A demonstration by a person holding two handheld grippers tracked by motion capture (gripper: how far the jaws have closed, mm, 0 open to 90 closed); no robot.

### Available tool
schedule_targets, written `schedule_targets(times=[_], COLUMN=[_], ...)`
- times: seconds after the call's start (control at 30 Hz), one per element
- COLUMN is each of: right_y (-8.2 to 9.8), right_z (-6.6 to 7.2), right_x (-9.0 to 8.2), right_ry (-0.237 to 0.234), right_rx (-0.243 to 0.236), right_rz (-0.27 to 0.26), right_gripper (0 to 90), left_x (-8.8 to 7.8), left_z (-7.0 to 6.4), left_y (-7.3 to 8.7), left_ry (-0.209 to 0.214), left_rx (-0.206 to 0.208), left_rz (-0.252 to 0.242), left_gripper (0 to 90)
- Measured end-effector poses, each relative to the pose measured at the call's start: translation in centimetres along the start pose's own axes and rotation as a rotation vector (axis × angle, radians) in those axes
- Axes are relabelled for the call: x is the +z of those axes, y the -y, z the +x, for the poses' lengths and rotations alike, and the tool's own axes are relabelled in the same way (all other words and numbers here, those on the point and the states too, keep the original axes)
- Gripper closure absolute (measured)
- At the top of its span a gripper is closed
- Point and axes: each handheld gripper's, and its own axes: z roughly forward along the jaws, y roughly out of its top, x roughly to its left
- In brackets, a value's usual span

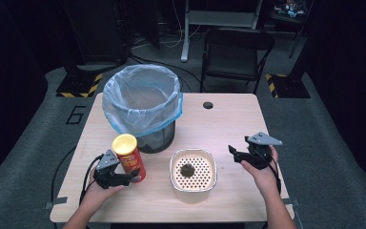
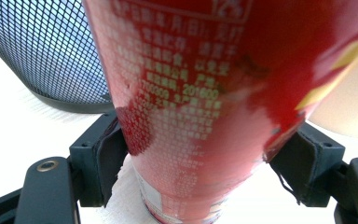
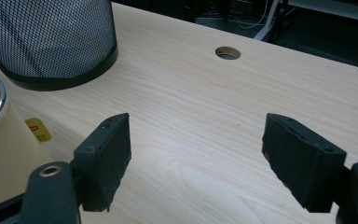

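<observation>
Near the table's [image 1: 228, 119] left edge, the left gripper [image 1: 129, 177] pinches an upright red can [image 1: 129, 158]. Toward the right edge, the right gripper [image 1: 232, 153] hovers spread, holding nothing.

High view: the pale wood-grain bench [image 1: 228, 124] is lit from overhead and reads bright and even, while the room around it falls to near black with a grey floor barely resolved. Soft, short shadows sit under the black wire-mesh bin with its translucent blue liner [image 1: 143, 102]. The frame is soft overall and low in detail.

Left gripper view: the bench surface blows out to white. The tall red cardboard snack tube with a yellow lid [image 2: 200, 102] is too close for focus, its small print smeared, and looks stretched toward the lens.

Right gripper view: sharper mid-frame, with a mild sheen on the wood; the near black jaws are soft.
</observation>
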Motion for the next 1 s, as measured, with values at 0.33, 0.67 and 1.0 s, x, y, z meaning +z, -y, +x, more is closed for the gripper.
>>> schedule_targets(times=[0.33,0.67,1.0], right_y=[0.5,1.1,1.7], right_z=[-0.5,-0.9,-1.2], right_x=[0.3,0.6,0.9], right_ry=[0.003,0.012,0.018], right_rx=[0.015,0.026,0.038], right_rz=[0.017,0.032,0.053], right_gripper=[23.8,23.9,24.0], left_x=[-1.8,-4.6,-7.1], left_z=[-0.2,-0.3,-1.1], left_y=[-0.8,-4.0,-7.5], left_ry=[-0.012,-0.011,-0.017], left_rx=[0.003,-0.049,-0.056], left_rz=[-0.025,-0.014,0.03], left_gripper=[24.1,24.2,24.2])
